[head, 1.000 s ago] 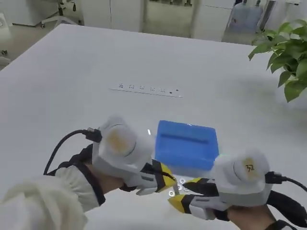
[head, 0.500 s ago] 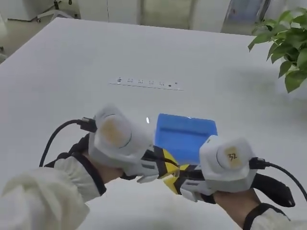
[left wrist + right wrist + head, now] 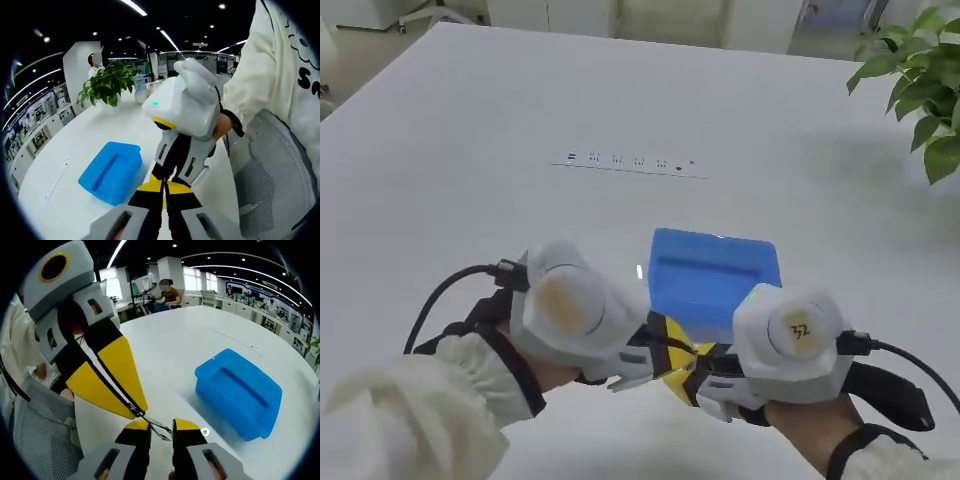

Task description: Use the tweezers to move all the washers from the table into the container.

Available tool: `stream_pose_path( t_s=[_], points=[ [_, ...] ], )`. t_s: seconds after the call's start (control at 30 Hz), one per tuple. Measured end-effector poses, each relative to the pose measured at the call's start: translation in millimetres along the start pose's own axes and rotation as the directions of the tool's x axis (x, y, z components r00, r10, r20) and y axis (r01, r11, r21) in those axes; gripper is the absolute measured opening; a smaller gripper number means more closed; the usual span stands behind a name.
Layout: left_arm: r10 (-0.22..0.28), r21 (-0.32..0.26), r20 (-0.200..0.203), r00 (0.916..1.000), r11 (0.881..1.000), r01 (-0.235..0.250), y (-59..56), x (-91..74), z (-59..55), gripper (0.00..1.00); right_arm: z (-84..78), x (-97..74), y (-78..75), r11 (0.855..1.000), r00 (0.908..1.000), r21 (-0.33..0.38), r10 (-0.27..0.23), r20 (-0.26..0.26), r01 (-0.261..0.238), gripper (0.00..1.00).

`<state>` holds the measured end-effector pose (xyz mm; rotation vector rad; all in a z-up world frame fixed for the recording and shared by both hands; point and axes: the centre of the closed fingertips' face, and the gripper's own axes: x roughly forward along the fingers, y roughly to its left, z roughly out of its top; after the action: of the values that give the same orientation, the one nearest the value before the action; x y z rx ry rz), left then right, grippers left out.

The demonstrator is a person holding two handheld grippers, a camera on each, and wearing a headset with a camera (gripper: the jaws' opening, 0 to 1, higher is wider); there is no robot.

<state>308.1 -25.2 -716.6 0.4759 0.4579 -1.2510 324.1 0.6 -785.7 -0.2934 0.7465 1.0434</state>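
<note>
The right claw [image 3: 161, 426] has closed in since a second ago, meeting the left claw [image 3: 136, 409] near the container [image 3: 240, 390]. The left clamps the tweezers [image 3: 154, 425]; the right's jaws stand slightly apart round their tips. A washer [image 3: 205, 432] lies on the bench [image 3: 175, 355] just beside.

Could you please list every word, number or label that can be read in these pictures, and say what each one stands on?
"32": on the yellow disc on top of the right gripper.
Black letters on the person's white top: cut off at the edge of the view, not readable.
Marks along the strip set in the table: too small to read.
</note>
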Motion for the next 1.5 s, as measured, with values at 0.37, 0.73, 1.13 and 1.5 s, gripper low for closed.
stream_pose_path(
  t_s=[0.37, 0.73, 1.13, 1.5],
  points=[
    [0.010, 0.022, -0.006, 0.9999, 1.000, -0.010, 0.5, -0.2, -2.1, 0.00, -0.6, 2.0, -1.1, 1.000, 0.9999, -0.025, -0.002, -0.011, 0.001, 0.13],
    [0.016, 0.019, -0.034, 0.9993, 1.000, -0.015, 2.4, 1.6, -5.0, 0.00, -8.0, -3.2, -4.7, 0.999, 0.9997, -0.032, 0.007, -0.026, -0.007, 0.12],
    [-0.008, 0.021, -0.046, 0.9989, 1.000, 0.009, 2.4, 1.6, -5.2, 0.00, -9.3, -2.6, -2.8, 0.992, 0.9985, -0.123, 0.023, -0.049, -0.029, 0.08],
    [0.028, -0.018, -0.041, 0.9988, 0.999, -0.029, 8.1, 5.7, 4.8, 0.00, -9.0, -10.6, -4.7, 0.978, 0.9976, -0.209, -0.001, -0.070, -0.014, 0.04]
  ],
)
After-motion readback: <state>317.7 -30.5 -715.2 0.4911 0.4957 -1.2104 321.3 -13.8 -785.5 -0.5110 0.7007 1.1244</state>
